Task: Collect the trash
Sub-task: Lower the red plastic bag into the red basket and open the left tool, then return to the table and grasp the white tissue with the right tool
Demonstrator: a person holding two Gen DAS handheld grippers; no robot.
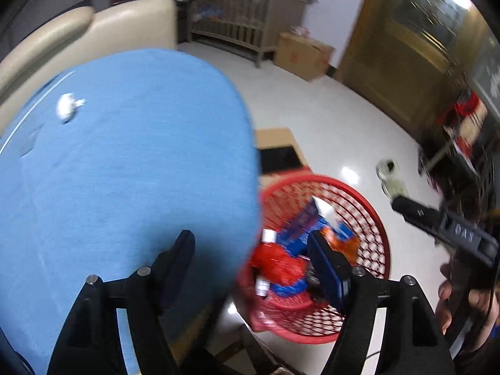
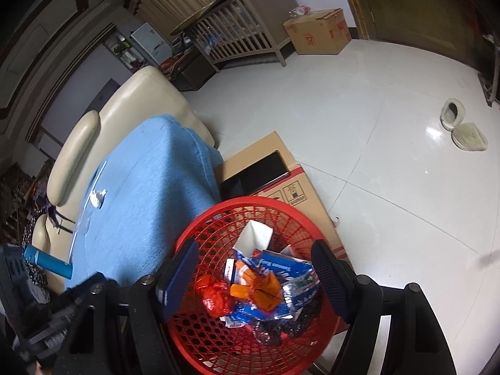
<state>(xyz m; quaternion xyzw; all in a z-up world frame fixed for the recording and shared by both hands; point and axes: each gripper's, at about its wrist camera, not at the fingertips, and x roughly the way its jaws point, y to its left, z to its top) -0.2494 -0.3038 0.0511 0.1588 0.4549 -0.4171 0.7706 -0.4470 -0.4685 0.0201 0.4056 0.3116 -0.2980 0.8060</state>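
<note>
Nearest the right wrist camera, the right gripper (image 2: 254, 268) hangs with its jaws spread and nothing between them, directly over a red lattice basket (image 2: 200, 228) that fills the 6 o'clock part of that view. Inside the basket lies a heap of trash: a red crumpled bag (image 2: 215, 295), an orange wrapper (image 2: 262, 289), blue-and-white packaging (image 2: 290, 270) and a white folded carton (image 2: 254, 237). At 10 o'clock from the basket a blue cloth (image 2: 150, 187) covers a table, its near edge just beside the basket's rim, and a small white crumpled tissue (image 2: 97, 198) sits on it toward the far side. A flat cardboard box (image 2: 259, 153) with a dark tablet (image 2: 254, 175) on top lies at 12 o'clock, touching the basket. Bare white tiled floor (image 2: 375, 125) opens out at 2 o'clock, with a pair of slippers (image 2: 462, 125) well apart. In the left wrist view, blurred, the left gripper (image 1: 251, 245) is also open and empty, straddling the cloth's edge and the basket.
</note>
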